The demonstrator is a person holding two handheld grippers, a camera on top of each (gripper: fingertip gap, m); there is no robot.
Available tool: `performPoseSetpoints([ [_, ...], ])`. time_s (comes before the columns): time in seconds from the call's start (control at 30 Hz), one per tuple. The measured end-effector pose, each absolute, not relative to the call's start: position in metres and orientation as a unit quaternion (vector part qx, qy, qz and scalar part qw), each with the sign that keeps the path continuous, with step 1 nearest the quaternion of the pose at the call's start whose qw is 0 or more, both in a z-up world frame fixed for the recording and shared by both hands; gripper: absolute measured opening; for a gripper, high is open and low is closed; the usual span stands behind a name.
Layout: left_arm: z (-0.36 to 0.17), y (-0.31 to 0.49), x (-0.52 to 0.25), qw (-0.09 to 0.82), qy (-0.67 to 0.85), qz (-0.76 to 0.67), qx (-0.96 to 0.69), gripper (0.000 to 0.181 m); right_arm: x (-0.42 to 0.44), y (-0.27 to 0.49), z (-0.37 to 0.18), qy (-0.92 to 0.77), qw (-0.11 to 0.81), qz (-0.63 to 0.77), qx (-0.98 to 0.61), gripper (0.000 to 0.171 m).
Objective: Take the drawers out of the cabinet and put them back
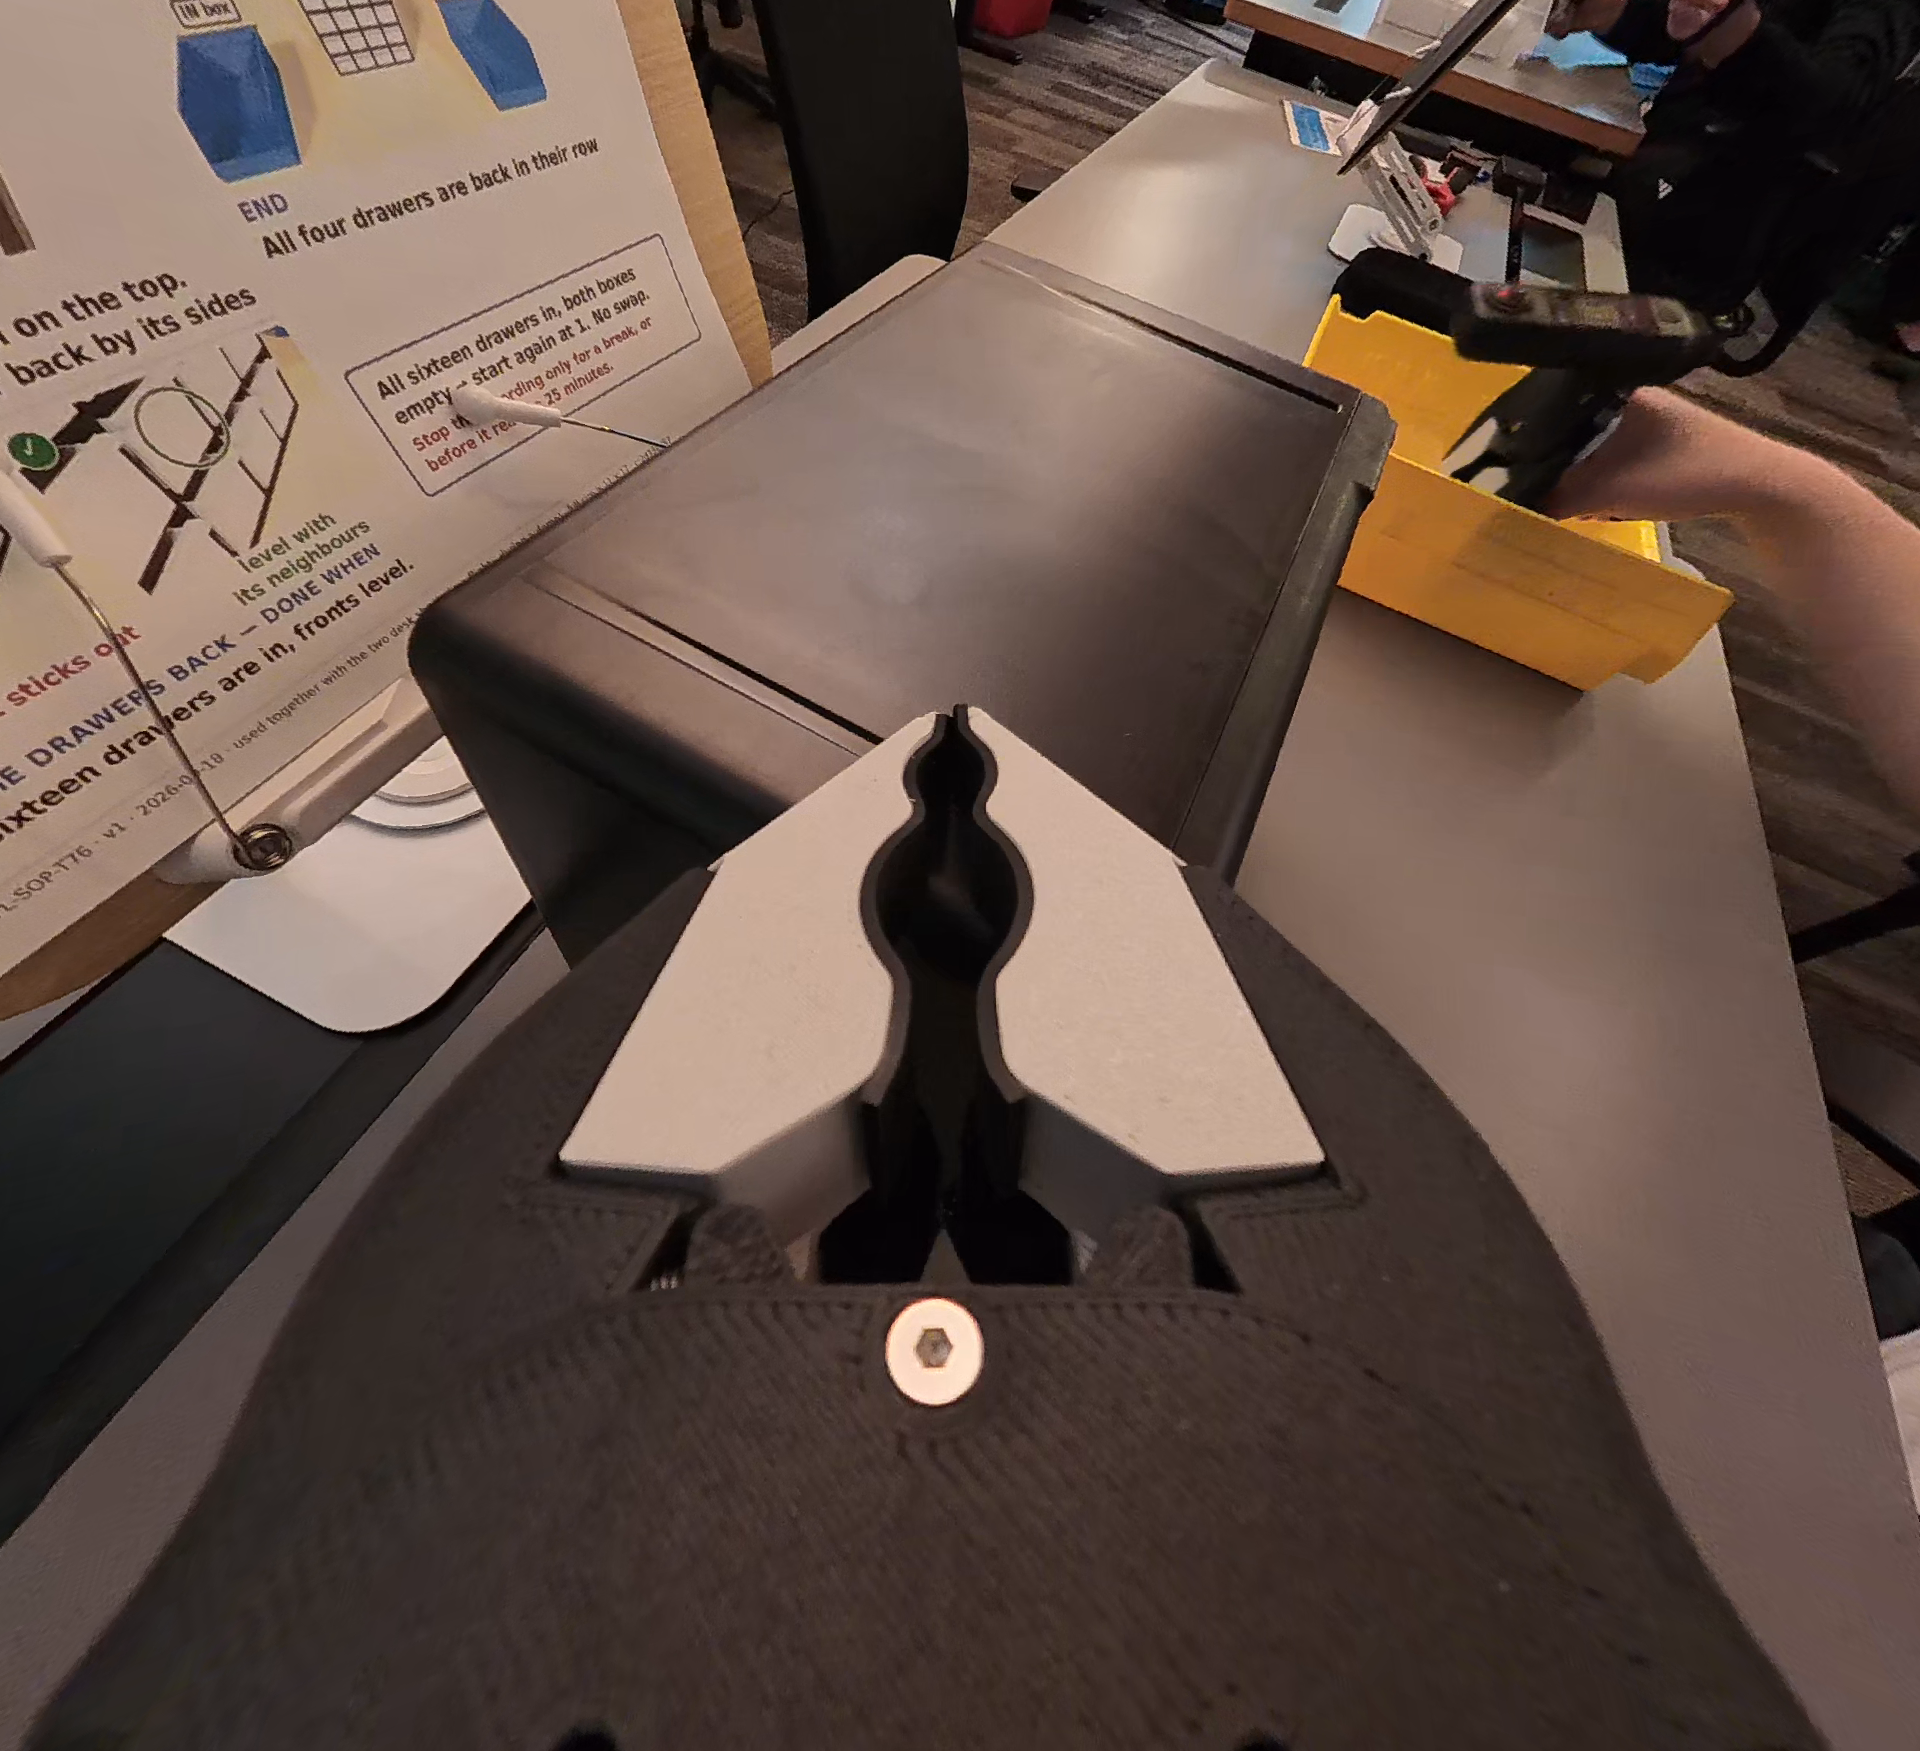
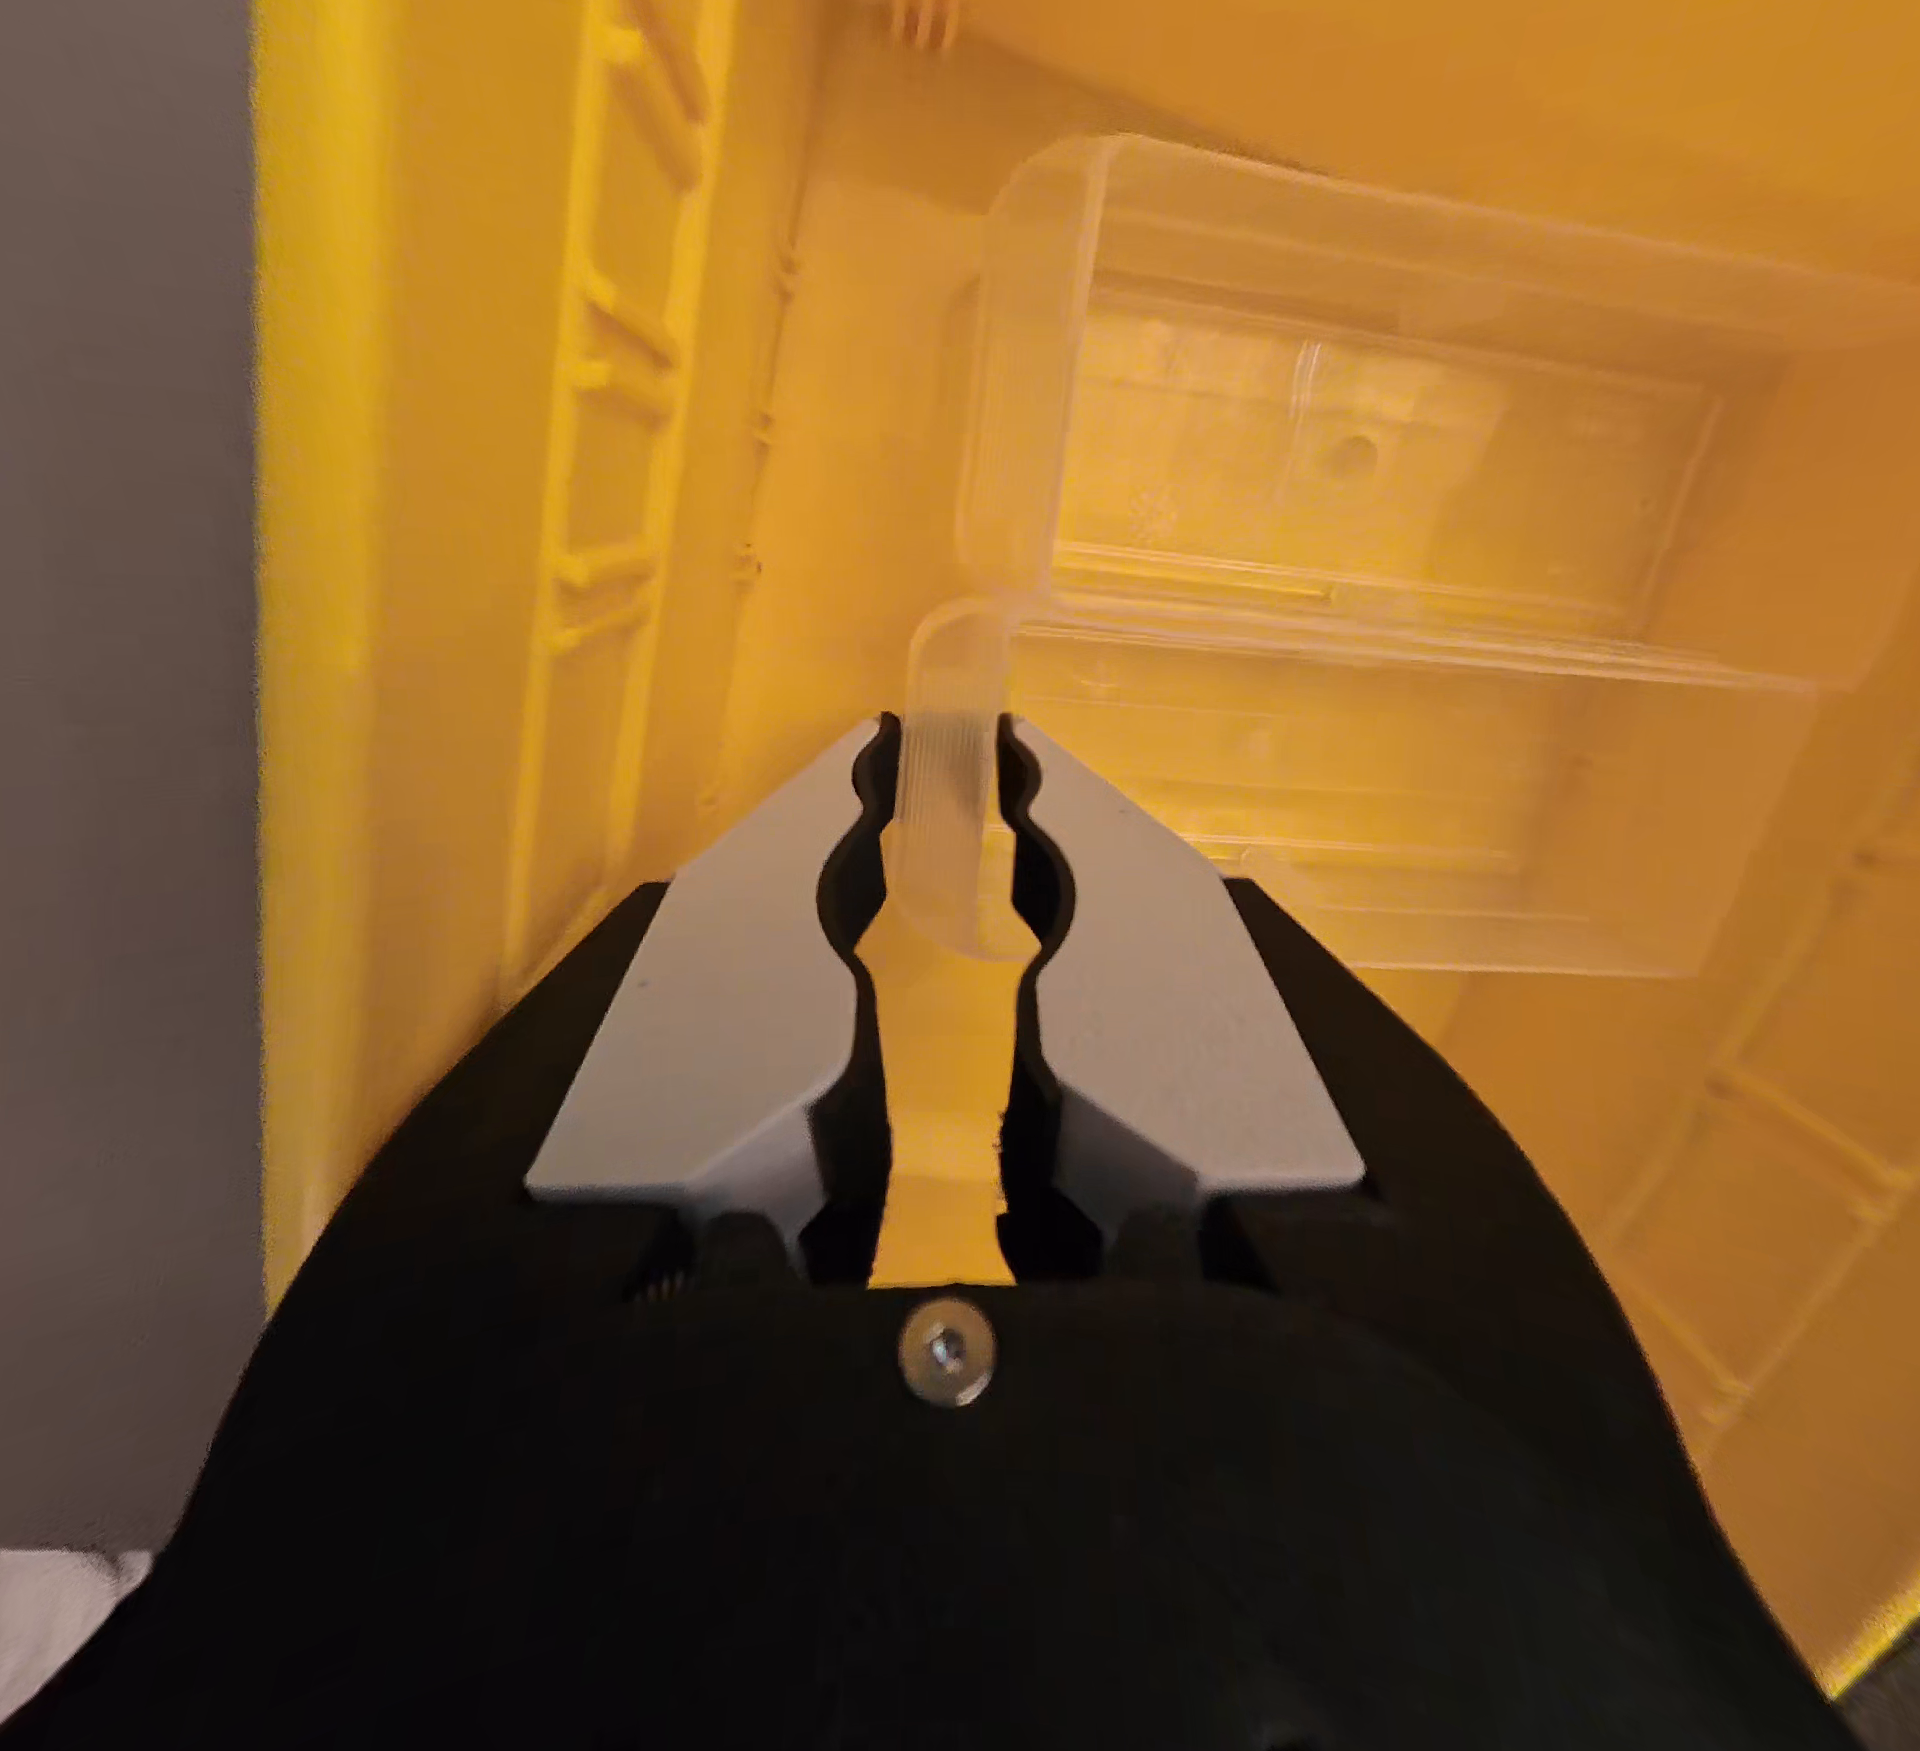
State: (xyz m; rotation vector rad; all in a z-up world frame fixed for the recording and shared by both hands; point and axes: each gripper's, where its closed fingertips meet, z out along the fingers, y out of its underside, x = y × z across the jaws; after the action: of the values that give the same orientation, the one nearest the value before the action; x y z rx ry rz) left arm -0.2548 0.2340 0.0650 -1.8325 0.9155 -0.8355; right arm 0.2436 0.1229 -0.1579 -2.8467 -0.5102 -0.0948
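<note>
Two tongs are in use. The right tongs [image 2: 943, 735] are clenched on the ribbed pull tab of a clear plastic drawer [image 2: 1351, 558], which sits inside the yellow bin [image 2: 416, 351]. In the left wrist view this bin [image 1: 1496, 579] stands on the grey surface [image 1: 1455, 974] just beside the dark cabinet [image 1: 935, 506], with the right tongs [image 1: 1527, 444] and a bare forearm [image 1: 1766, 496] reaching into it. The left tongs [image 1: 958, 725] are clenched with nothing between them and hover over the near edge of the cabinet top.

Handling: the drawer appears thin-walled, empty and light. Its plastic looks stiff but smooth, so it is likely to slip or swing if held by the tab alone. The tab is narrow and may flex or crack under a hard squeeze. For lifting, the tab gives a sure first hold; for carrying and re-inserting, a hold across the side walls would probably keep the drawer level.

Limits of view: the cabinet front and its drawer slots are hidden, so how many drawers are out cannot be told. The right wrist view is blurred, and the drawer's far end runs off the frame. Whether the drawer rests on the bin floor or is raised off it cannot be made out. A printed instruction sheet [image 1: 312, 247] stands to the left of the cabinet.
</note>
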Motion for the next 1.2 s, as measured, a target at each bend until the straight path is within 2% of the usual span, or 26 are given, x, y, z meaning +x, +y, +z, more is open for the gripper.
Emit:
performPoseSetpoints([
  [0.03, 0.065, 0.234, -0.255, 0.448, 0.370, -0.339, -0.740, 0.000, 0.246, 0.123, -0.159, -0.178, 0.118, -0.042, -0.976, 0.020],
  [0.1, 0.065, 0.234, -0.255, 0.448, 0.370, -0.340, -0.739, 0.000, 0.246, 0.121, -0.156, -0.176, 0.126, -0.041, -0.975, 0.022],
  [0.17, 0.065, 0.234, -0.255, 0.448, 0.370, -0.341, -0.739, 0.000, 0.245, 0.126, -0.138, -0.182, 0.176, -0.040, -0.967, 0.027],
  [0.23, 0.065, 0.234, -0.255, 0.448, 0.370, -0.343, -0.738, 0.000, 0.244, 0.132, -0.104, -0.167, 0.250, -0.042, -0.953, 0.028],
  [0.3, 0.065, 0.234, -0.255, 0.448, 0.370, -0.344, -0.738, 0.000, 0.235, 0.143, -0.047, -0.163, 0.365, -0.069, -0.914, 0.029],
  [0.4, 0.065, 0.234, -0.255, 0.448, 0.370, -0.342, -0.738, 0.000, 0.153, 0.138, 0.042, -0.251, 0.523, -0.104, -0.808, 0.030],
  [0.47, 0.065, 0.234, -0.255, 0.448, 0.370, -0.340, -0.739, 0.000, 0.065, 0.125, 0.068, -0.360, 0.578, -0.137, -0.719, 0.033],
  [0.53, 0.065, 0.234, -0.255, 0.448, 0.370, -0.339, -0.740, 0.000, -0.016, 0.118, 0.058, -0.457, 0.579, -0.187, -0.649, 0.033],
  [0.63, 0.065, 0.234, -0.255, 0.449, 0.370, -0.336, -0.741, 0.000, -0.115, 0.122, 0.004, -0.559, 0.553, -0.219, -0.577, 0.033],
  [0.77, 0.065, 0.234, -0.255, 0.451, 0.371, -0.337, -0.739, 0.000, -0.179, 0.152, -0.044, -0.609, 0.529, -0.371, -0.461, 0.034],
  [0.87, 0.065, 0.233, -0.255, 0.449, 0.371, -0.344, -0.736, 0.000, -0.207, 0.168, -0.061, -0.610, 0.544, -0.382, -0.432, 0.028],
  [1.03, 0.065, 0.233, -0.255, 0.446, 0.368, -0.358, -0.734, 0.000, -0.206, 0.192, -0.051, -0.565, 0.554, -0.429, -0.436, 0.016],
  [1.2, 0.065, 0.233, -0.255, 0.448, 0.371, -0.350, -0.735, 0.000, -0.208, 0.177, -0.052, -0.581, 0.551, -0.416, -0.431, 0.010],
])
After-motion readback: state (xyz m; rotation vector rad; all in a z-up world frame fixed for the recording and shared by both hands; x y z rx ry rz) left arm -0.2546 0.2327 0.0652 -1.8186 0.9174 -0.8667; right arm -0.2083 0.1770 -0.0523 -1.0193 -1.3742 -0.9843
